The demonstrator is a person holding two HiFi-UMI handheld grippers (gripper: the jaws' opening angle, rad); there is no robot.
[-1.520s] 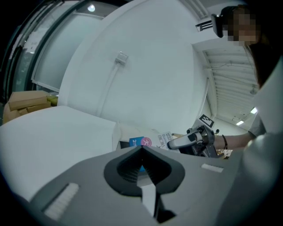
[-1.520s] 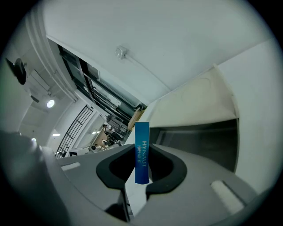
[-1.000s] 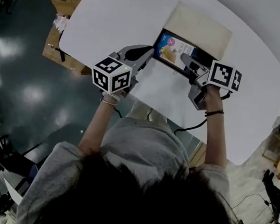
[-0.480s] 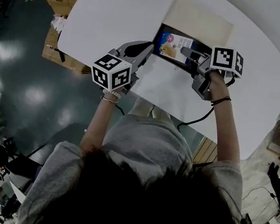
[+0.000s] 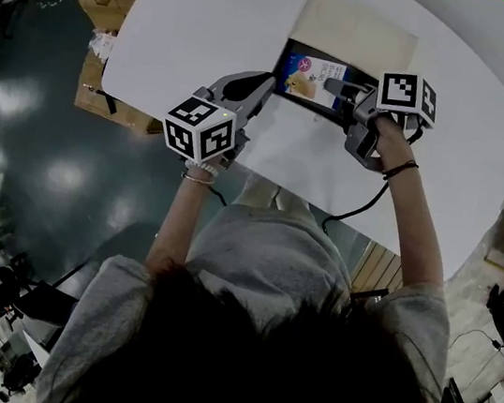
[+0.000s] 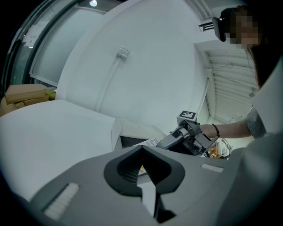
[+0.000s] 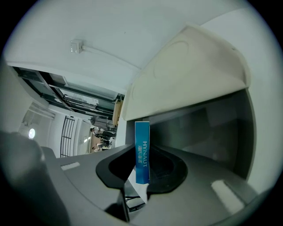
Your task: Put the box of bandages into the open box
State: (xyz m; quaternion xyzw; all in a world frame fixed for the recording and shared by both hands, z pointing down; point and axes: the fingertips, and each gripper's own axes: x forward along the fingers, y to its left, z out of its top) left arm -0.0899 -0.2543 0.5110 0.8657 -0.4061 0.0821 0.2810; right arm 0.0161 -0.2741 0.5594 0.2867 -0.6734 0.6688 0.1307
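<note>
Dark hair (image 5: 236, 364), grey short-sleeved T-shirt (image 5: 262, 254), thin bracelet (image 5: 197, 177) on left wrist, dark band (image 5: 399, 169) on right, grey left gripper (image 5: 269, 82) and right gripper (image 5: 334, 89), black-and-white marker cubes (image 5: 199, 130), black cable (image 5: 360, 208) off the right one

Your tabletop (image 5: 213, 28) looks smooth, matt white. The open box (image 5: 355, 32) has a pale matt card lid; the box of bandages (image 7: 142, 150) is glossy printed card. Left claw (image 5: 267, 84) and right claw (image 5: 333, 87) are matt grey plastic. The floor (image 5: 35, 133) at left shines.

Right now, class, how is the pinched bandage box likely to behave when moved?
Likely stiff and light: the bandage box stands straight in the right gripper. Held near one end, it could pivot or slip if jolted.
</note>
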